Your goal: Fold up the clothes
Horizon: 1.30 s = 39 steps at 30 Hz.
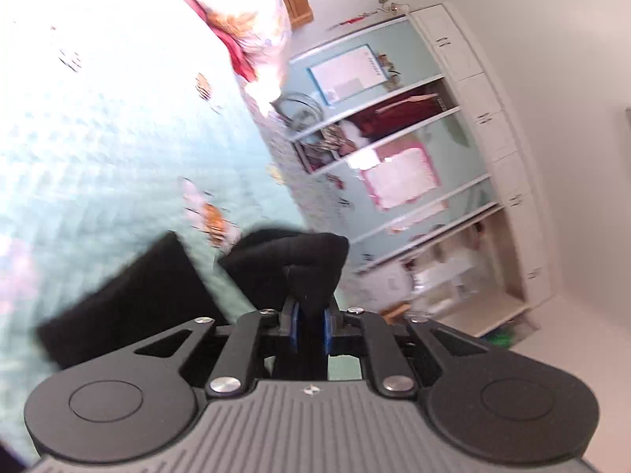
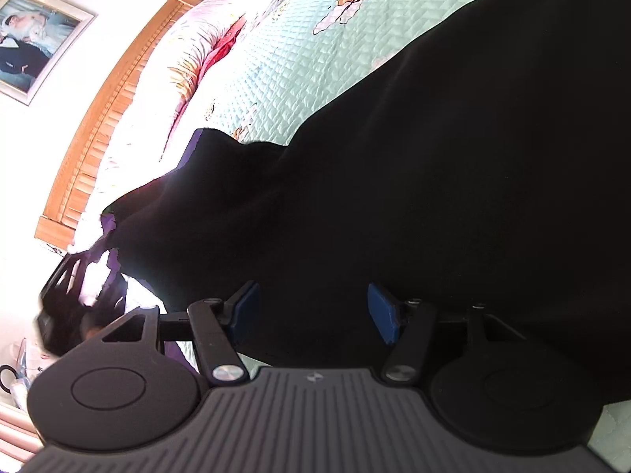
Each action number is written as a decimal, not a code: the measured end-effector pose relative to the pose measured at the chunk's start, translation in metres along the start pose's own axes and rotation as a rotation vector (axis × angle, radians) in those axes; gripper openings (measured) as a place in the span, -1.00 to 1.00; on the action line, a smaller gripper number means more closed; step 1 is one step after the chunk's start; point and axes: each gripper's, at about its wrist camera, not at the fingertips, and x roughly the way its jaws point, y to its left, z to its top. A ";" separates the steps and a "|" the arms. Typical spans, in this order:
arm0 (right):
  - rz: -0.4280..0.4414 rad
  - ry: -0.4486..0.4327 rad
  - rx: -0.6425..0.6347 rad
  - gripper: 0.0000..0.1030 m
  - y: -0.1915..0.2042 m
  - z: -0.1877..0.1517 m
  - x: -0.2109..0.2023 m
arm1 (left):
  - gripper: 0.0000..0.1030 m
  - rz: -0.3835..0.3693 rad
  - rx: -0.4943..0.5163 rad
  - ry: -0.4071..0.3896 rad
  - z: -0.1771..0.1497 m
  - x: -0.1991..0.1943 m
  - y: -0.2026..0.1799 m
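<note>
While the left gripper (image 1: 310,309) pinches a bunched fold of the black garment (image 1: 292,260), the bedspread (image 1: 118,138) lies beneath. The right gripper (image 2: 313,311) stands wide over the cloth.

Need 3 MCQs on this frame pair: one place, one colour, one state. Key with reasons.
1. Where does the black garment lie?
A. on the quilt
B. on a shelf
C. on the floor

2. The quilt is mainly:
A. red
B. pale green
C. grey

3. The left gripper is:
A. wide open
B. shut on nothing
C. shut on black cloth

Key: 1 A, the garment spreads over the quilt; 2 B, pale green stitching with bee prints; 3 C, a bunched fold of the garment sits pinched between the blue pads.
</note>
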 end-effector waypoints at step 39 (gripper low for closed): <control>0.007 -0.007 -0.027 0.21 -0.008 -0.016 0.017 | 0.39 0.251 -0.280 -0.023 -0.020 -0.029 0.056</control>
